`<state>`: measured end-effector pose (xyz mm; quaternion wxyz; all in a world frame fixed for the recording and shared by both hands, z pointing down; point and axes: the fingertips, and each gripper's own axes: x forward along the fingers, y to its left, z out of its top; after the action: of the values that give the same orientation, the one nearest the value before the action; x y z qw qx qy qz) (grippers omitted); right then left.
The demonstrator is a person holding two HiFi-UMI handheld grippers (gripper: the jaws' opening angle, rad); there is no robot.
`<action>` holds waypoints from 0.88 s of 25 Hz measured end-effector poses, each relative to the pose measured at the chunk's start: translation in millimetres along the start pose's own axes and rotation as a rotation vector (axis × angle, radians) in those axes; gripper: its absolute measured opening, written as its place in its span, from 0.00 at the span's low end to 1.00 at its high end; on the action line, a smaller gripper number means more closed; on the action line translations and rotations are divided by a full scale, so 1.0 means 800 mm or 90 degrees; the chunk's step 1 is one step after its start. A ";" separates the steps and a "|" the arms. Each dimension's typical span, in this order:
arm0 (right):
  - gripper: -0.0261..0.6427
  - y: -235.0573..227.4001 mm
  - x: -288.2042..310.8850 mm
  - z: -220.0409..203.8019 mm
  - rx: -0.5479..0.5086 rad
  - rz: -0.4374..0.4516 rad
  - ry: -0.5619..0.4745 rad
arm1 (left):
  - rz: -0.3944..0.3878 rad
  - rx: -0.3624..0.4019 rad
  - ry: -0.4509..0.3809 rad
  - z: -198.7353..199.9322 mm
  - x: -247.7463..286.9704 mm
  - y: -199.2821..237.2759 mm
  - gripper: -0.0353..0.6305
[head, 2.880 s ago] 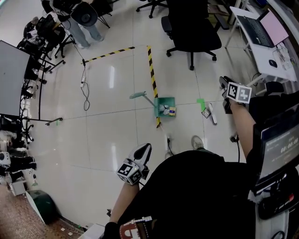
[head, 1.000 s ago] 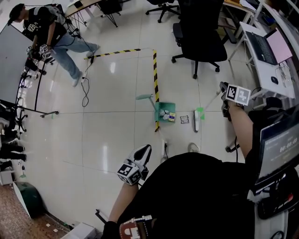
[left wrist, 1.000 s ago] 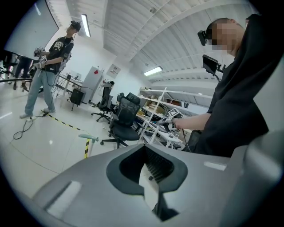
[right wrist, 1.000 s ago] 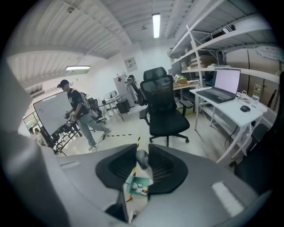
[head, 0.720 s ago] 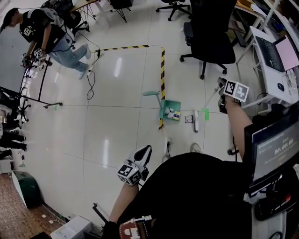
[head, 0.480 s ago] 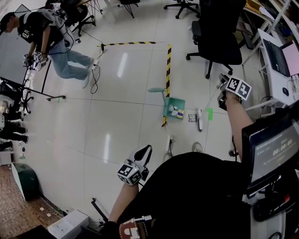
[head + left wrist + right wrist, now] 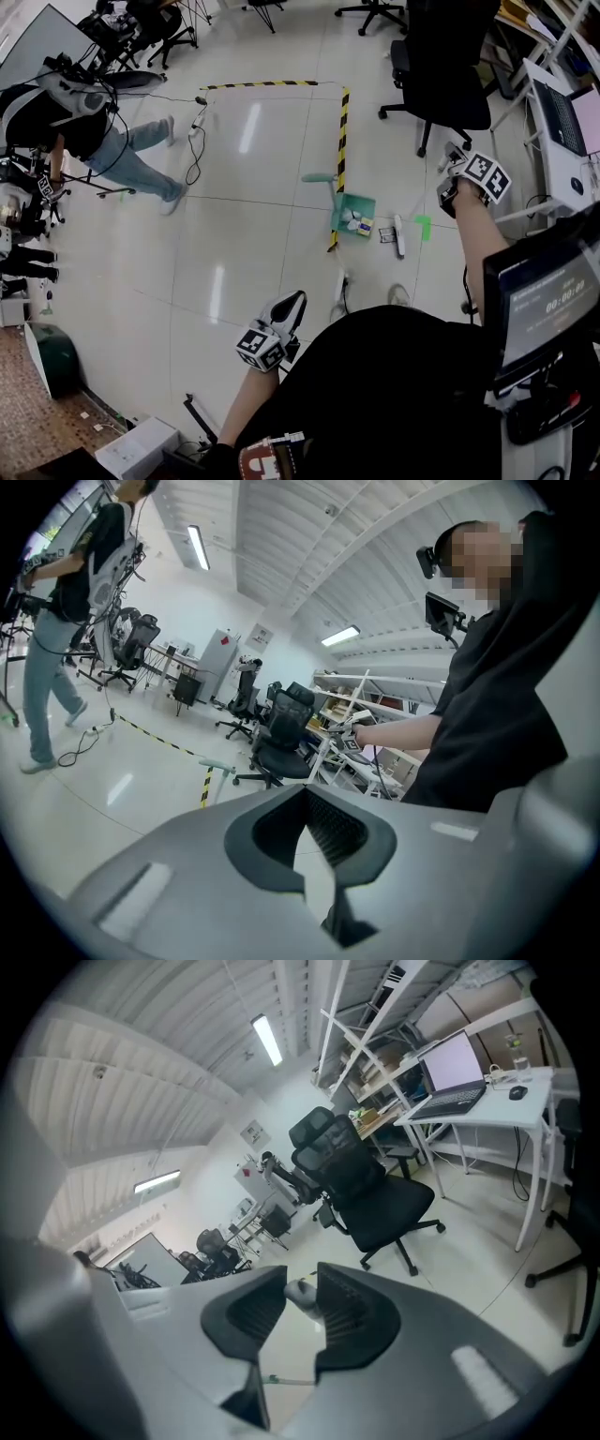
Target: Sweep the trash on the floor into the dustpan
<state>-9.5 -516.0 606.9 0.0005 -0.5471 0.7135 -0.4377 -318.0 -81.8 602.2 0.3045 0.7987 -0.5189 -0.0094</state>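
Right gripper [image 7: 302, 1297]: jaws closed on the pale top end of the broom handle [image 7: 298, 1292], held up at your right side.
Left gripper [image 7: 305, 808]: jaws drawn together with nothing between them, low by your left hip, well apart from the work.
Broom head [image 7: 398, 234]: white bar with a green collar, flat on the floor, long axis running away from you.
Dustpan [image 7: 364, 201]: green, long-handled, left of the head, several scraps already inside.
Loose scrap [image 7: 387, 234]: small and dark-edged, lying between head and pan.
Judgement: your stroke runs leftward, and your right arm is the nearer.
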 end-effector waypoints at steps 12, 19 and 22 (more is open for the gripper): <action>0.17 -0.018 -0.017 0.010 0.111 0.057 -0.066 | -0.009 0.009 0.004 -0.005 0.003 -0.010 0.05; 0.17 -0.010 -0.035 0.013 0.014 0.065 -0.023 | -0.014 0.011 -0.001 -0.007 0.005 -0.014 0.05; 0.17 -0.012 -0.054 0.017 -0.026 0.058 -0.012 | -0.020 0.012 -0.005 -0.007 0.003 -0.019 0.05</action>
<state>21.7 -490.8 583.5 0.0155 -0.5180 0.7465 -0.4174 -302.6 -77.1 600.1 0.2949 0.8096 -0.5073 -0.0127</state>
